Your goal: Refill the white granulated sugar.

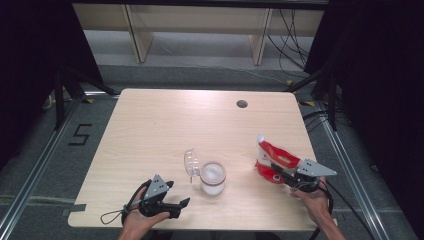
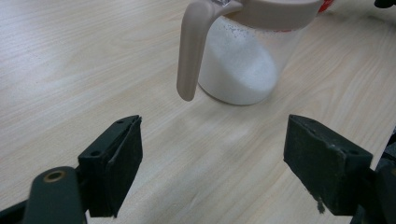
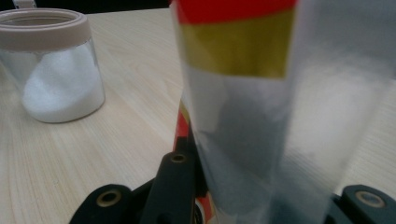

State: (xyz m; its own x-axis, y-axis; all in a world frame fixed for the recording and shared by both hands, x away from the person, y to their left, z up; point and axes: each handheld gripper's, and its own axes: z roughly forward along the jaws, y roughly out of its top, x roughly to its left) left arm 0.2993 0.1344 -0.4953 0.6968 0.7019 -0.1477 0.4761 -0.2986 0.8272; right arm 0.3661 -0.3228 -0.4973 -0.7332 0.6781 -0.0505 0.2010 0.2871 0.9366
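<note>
Pale wood-grain desk (image 1: 165, 125) stretches under both my hands, with dark curtains at either side and a grey floor beyond its far edge.

My left gripper (image 2: 212, 154) has its black jaws spread wide with bare desk between them. Just ahead of that gap, not touching either jaw, stands a clear round jar with a beige plastic collar (image 2: 252, 51), part filled with white granules heaped higher on one side. A beige curved handle piece (image 2: 189, 51) hangs down from the collar on the side facing me, its tip above the desk. From the high view, this left gripper (image 1: 172, 200) sits near the front edge of the desk, and the jar (image 1: 212, 177) is just beyond and to its right, mouth open, with a clear domed lid (image 1: 190, 164) tipped up at the jar's left rim.

My right gripper (image 3: 261, 196) is clamped on a red, yellow and clear plastic pouch (image 3: 261, 93), which rises close in front of the camera between the jaws; the clear lower part looks cloudy and blurred. The jar (image 3: 51, 70) stands off to the left of the pouch, apart from it. In the high view the right gripper (image 1: 280, 172) holds the pouch (image 1: 272, 155) near the desk's right edge, the pouch slanting up and away toward its white top corner, well to the right of the jar. A small dark round hole (image 1: 242, 104) marks the far part of the desk.
</note>
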